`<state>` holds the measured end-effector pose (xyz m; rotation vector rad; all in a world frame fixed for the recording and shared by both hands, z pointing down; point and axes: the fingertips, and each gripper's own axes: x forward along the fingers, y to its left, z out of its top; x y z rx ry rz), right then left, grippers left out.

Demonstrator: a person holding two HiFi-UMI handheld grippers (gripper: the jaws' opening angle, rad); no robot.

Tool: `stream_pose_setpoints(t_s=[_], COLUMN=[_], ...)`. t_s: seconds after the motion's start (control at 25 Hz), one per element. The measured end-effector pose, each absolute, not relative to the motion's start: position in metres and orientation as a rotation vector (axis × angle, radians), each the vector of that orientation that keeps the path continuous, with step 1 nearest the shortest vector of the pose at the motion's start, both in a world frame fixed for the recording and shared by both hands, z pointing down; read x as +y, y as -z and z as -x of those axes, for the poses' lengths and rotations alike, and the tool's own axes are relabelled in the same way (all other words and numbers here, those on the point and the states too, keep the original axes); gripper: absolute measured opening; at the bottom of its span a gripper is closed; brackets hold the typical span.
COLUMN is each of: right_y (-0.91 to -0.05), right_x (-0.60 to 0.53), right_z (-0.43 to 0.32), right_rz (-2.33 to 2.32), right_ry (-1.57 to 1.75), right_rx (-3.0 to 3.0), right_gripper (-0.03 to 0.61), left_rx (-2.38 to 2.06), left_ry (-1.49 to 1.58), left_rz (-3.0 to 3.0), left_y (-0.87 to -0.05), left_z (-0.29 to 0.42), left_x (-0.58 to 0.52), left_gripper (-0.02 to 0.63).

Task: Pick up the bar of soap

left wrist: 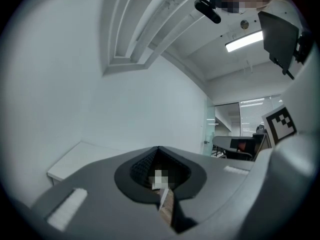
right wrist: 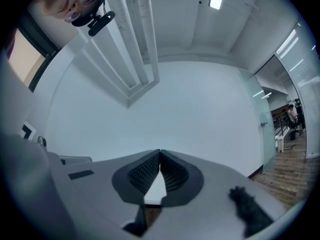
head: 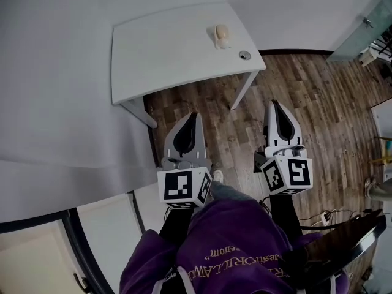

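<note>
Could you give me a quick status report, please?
Left tongs and right tongs shut, empty. Bar of soap on white table, untouched. Path clear.

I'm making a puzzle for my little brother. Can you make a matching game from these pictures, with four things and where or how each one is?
Things:
1. bar of soap
2. left gripper
3. floor
4. sweatshirt

Place, colour or state:
A. purple
B. jaws shut, nothing between them
C. on the white table
D. brown wood planks

Pairs: 1-C, 2-B, 3-D, 4-A.
</note>
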<state>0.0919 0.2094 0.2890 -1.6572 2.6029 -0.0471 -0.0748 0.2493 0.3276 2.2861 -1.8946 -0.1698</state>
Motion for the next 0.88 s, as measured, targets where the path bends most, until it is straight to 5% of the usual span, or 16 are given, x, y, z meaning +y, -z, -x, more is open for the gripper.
stream_pose_setpoints(t_s=[0.88], right_y=[-0.293], right_x=[0.114], right_z=[-0.096], right_rz=[1.665], right_ry=[0.067], right_rx=[2.569], right_gripper=[0.006], left_rx=[-1.903], left_ry=[0.148], left_rz=[-2.287], left_y=[-0.327], left_z=[0.074], left_x=[0.152], left_gripper=[0.008])
